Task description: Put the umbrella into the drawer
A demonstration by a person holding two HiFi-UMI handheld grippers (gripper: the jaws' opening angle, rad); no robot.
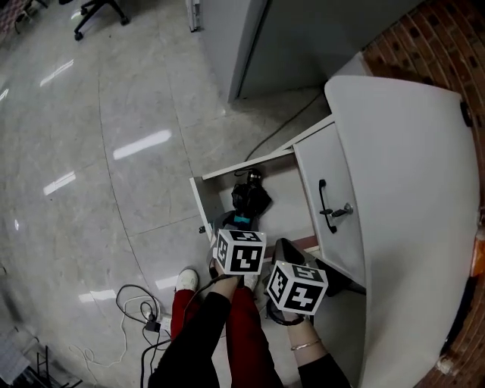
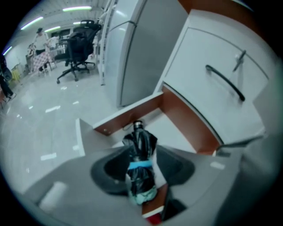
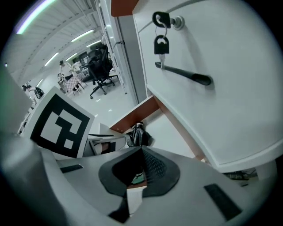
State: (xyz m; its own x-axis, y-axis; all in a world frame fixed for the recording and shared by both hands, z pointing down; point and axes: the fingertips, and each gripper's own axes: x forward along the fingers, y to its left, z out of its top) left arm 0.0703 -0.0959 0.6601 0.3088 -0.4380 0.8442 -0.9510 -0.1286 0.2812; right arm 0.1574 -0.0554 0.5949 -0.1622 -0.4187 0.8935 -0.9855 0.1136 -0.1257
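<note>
A folded black umbrella (image 1: 250, 198) with a blue band round it lies inside the open drawer (image 1: 286, 198) at the middle of the head view, on the drawer's pale floor, its tip towards the far wall. The drawer stands pulled out at the foot of a white cabinet (image 1: 409, 189) that fills the right side of that frame. Just right of the drawer is a white front panel with a black handle (image 1: 324, 203) and a key in its lock. In the left gripper view the left gripper (image 2: 142, 170) has its jaws spread. The umbrella shows in the gap between them, lying in the drawer beyond, and no pad can be seen pressing on it. In the right gripper view the right gripper (image 3: 141, 152) has its jaws pressed together at the tips, with nothing pinched. The umbrella lies past them, at the middle of that frame. In the head view the two marker cubes, left (image 1: 241, 251) and right (image 1: 297, 286), sit side by side at lower centre, just below the drawer. Under them are the person's red trousers (image 1: 242, 326) and a white shoe (image 1: 186, 279). Cables (image 1: 136, 311) trail over the glossy tiled floor (image 1: 114, 151) at lower left. An office chair (image 1: 98, 11) stands at the upper left and a brick wall (image 1: 432, 38) at the upper right.
</note>
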